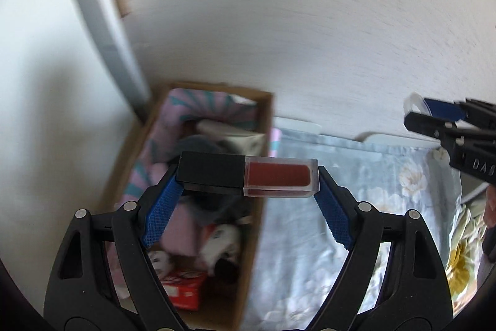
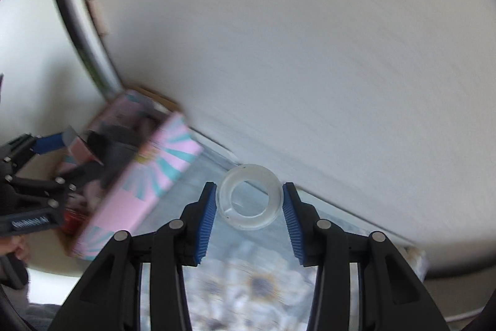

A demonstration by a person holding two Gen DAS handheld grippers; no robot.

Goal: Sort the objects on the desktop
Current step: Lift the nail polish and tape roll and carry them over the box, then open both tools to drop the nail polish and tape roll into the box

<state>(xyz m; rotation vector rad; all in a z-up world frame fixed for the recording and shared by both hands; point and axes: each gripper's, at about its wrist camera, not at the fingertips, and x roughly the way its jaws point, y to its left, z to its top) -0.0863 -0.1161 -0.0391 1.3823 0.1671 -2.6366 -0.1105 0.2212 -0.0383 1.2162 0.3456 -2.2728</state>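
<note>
The left hand-held gripper (image 1: 248,179) is gripping a lipstick tube (image 1: 249,176) lengthwise, black cap against one blue pad and clear red-filled end against the other, up in the air over a cardboard box (image 1: 257,207) lined in pink and teal and crowded with small items. The right hand-held gripper (image 2: 249,200) is clamping a clear plastic ring (image 2: 249,197) between its blue pads, above a flowered cloth (image 2: 248,284) on the worktop beside a white wall (image 2: 310,51). The box is sitting just left of the cloth.
</note>
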